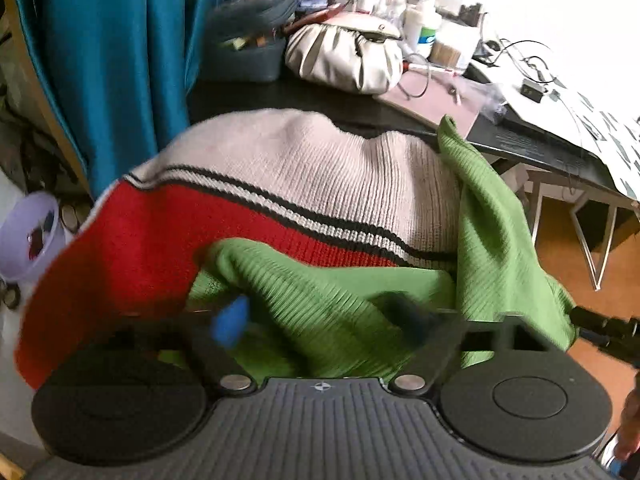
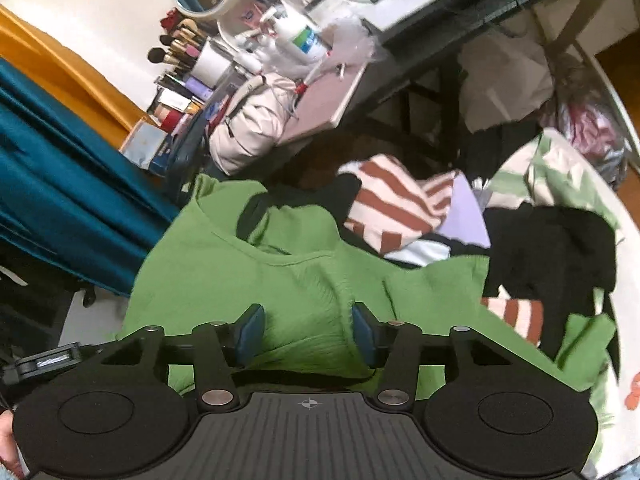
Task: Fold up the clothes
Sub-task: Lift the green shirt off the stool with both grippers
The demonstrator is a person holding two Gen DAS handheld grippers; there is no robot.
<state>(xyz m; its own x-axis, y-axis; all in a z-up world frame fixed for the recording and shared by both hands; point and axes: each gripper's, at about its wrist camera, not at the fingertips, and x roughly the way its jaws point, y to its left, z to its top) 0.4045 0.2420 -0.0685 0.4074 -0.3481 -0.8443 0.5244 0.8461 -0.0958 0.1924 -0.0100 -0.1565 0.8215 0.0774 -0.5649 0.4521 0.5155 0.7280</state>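
Cluttered desk carries dark bin of blurred small items.

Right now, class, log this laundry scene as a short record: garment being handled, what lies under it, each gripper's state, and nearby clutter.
garment handled: green ribbed top, crumpled, not yet folded
under it: red and cream knit sweater
left gripper: open over green fabric, blurred
right gripper: open, green fabric bulging between the pads
nearby: striped garment, black garment, cream bag
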